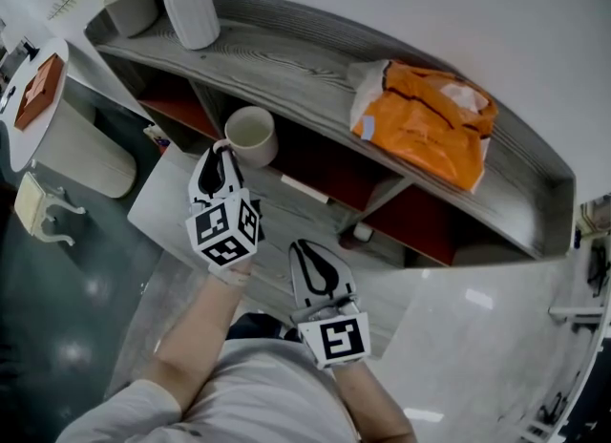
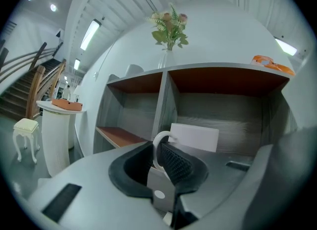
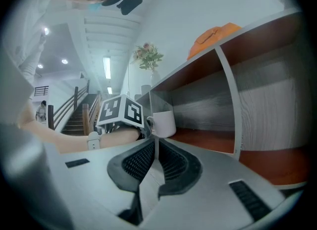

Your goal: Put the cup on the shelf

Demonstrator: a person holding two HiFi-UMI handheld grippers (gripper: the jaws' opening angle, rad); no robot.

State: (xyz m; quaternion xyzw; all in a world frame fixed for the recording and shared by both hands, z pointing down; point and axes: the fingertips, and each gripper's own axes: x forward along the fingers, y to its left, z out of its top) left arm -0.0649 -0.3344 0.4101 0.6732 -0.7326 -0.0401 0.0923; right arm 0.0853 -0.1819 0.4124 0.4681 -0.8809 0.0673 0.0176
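The grey wood-grain shelf (image 1: 315,73) fills the head view from 10 to 3 o'clock. On its top board lies a crumpled orange bag (image 1: 425,121) at 2 o'clock, and a ribbed white vase (image 1: 191,11) and a grey pot (image 1: 132,7), both holding greenery, stand at 11. Below are compartments with red-brown boards. The white cup (image 1: 251,136) is upright, mouth up and bare inside, at the front edge of the compartment just right of an upright divider (image 1: 205,107), with open room behind it. The left gripper (image 1: 221,153) is clamped on the cup's handle from 7 o'clock. The right gripper (image 1: 310,250) is at 5 o'clock, clear of the shelf, jaws pressed together on nothing.
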